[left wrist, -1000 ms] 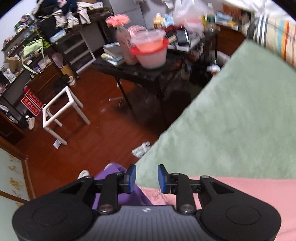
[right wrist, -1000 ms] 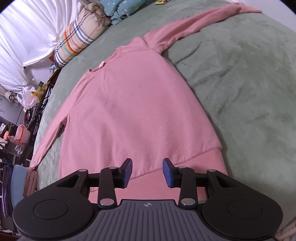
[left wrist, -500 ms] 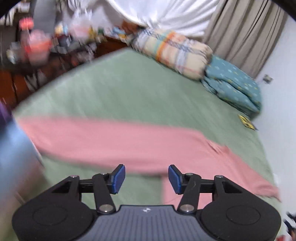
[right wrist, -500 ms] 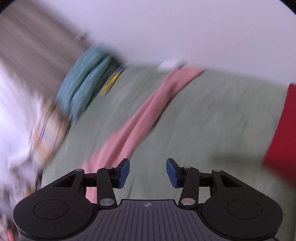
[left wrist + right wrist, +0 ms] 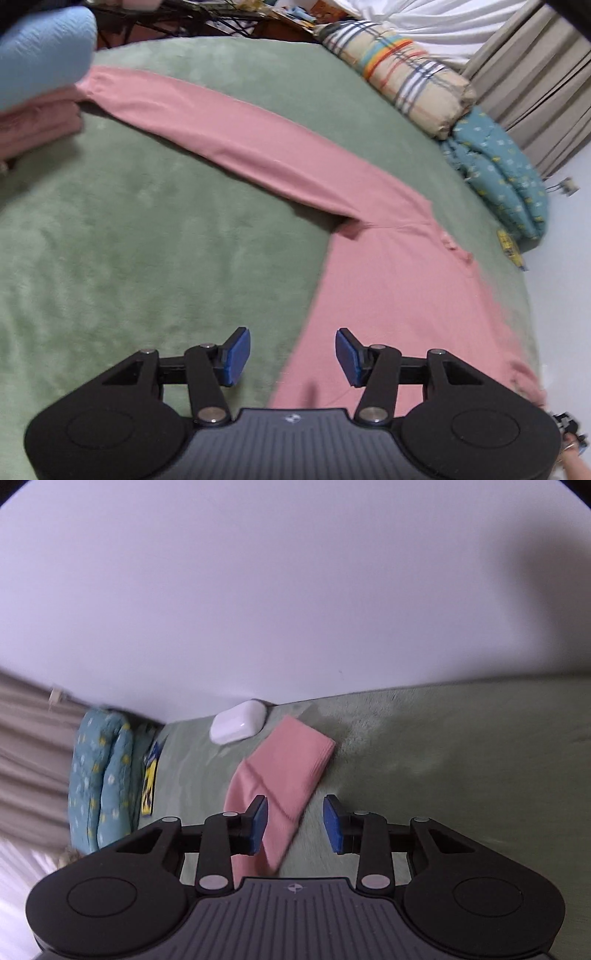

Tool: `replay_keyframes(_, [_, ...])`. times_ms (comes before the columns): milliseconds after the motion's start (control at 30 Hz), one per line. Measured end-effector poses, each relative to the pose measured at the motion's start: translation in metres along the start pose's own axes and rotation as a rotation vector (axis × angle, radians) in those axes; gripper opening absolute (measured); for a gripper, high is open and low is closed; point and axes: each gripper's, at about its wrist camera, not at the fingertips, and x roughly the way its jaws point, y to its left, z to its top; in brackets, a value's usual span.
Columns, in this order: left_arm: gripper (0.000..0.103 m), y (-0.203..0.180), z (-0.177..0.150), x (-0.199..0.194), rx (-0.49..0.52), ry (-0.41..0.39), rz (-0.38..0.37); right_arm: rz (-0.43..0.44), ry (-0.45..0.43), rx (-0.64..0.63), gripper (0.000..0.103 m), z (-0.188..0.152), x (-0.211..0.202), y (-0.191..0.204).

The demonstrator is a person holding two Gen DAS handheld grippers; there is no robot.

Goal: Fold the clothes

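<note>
Sleeve pickup on the bed, both grippers empty.

Pink sweater [image 5: 399,280] lies flat on the green bed [image 5: 129,240], its left sleeve [image 5: 229,129] running long toward the folded stack [image 5: 37,114]. My left gripper [image 5: 291,354] hovers half open over the hem edge; my right gripper [image 5: 293,823], jaws just closing on nothing, straddles the right cuff [image 5: 291,753]. I judge a shallow pinch could drag the plush bedcover along.
</note>
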Motion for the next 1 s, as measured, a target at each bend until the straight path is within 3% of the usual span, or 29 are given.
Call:
replay_keyframes(100, [0.050,0.008,0.007,-0.002,0.017,0.018,0.042,-0.031,-0.035,-0.028,0.006,-0.003,0.009,0.008])
replay_keyframes(233, [0.050,0.015,0.014,-0.006,0.015,0.015,0.054,-0.089,-0.120,-0.156,0.006,0.003,-0.017,0.026])
replay_keyframes(300, [0.050,0.018,0.015,-0.008,0.013,0.014,0.041,-0.088,-0.166,-0.229,0.006,0.025,-0.050,0.034])
replay_keyframes(400, [0.050,0.016,0.012,-0.002,0.018,0.035,0.019,-0.077,-0.161,-0.285,0.005,0.050,-0.079,0.034])
replay_keyframes(500, [0.050,0.012,0.005,0.005,0.039,0.060,-0.013,-0.094,-0.143,-0.341,0.005,0.051,-0.084,0.035])
replay_keyframes(567, [0.050,0.008,0.000,0.003,0.070,0.063,-0.024,-0.154,-0.116,-0.381,0.006,0.050,-0.071,0.033])
replay_keyframes(667, [0.050,0.008,-0.001,-0.004,0.075,0.072,-0.031,-0.319,-0.096,-0.396,0.016,0.049,-0.062,0.021])
replay_keyframes(767, [0.051,0.014,0.000,-0.015,0.069,0.080,-0.075,-0.351,-0.103,-0.399,0.018,0.046,-0.088,0.012])
replay_keyframes(833, [0.051,0.017,0.002,-0.018,0.074,0.094,-0.101,-0.304,-0.076,-0.461,0.018,0.039,-0.113,0.017])
replay_keyframes(867, [0.051,0.019,0.002,-0.019,0.076,0.102,-0.114,-0.245,-0.032,-0.551,0.018,0.027,-0.134,0.023])
replay_keyframes(933, [0.051,0.022,0.001,-0.012,0.107,0.149,-0.133,-0.099,0.102,-0.697,0.018,-0.010,-0.173,0.026])
replay_keyframes(1000, [0.051,0.023,-0.004,-0.007,0.134,0.175,-0.142,0.052,0.323,-0.786,0.018,-0.066,-0.218,0.021])
